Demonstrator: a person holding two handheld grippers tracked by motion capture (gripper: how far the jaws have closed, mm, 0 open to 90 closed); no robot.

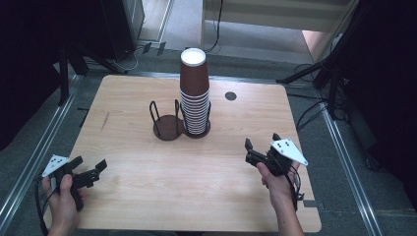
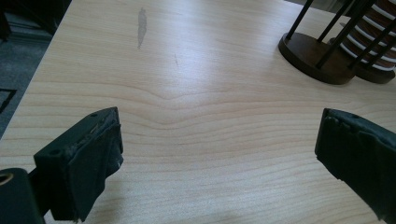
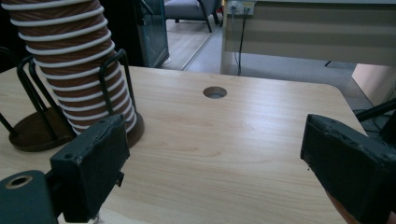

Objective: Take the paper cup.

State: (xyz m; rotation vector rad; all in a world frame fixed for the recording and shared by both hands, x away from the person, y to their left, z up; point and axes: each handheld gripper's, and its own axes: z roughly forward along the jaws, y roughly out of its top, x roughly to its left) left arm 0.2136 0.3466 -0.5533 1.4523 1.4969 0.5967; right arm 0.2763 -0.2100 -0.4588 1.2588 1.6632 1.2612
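- Looking down from the high view, both tools rest near the front edge of the table [image 1: 123, 196]: the left gripper [image 1: 93, 173] at the near left and the right gripper [image 1: 260, 147] at the near right, each with jaws spread and holding nothing. This looks like the start, before any reach.
- Farther back, near the middle, stands a two-ring holder [image 1: 167, 125]; its right ring carries a tall stack of cups [image 1: 194, 93], upside down, while its left ring is bare.
- From the left gripper view, the spread jaws frame bare wood, with the holder [image 2: 313, 56] far right.
- From the right gripper view, the open jaws face the stack of cups [image 3: 74, 65] at the left. The next move likely calls for reaching in and pinching the top cup.
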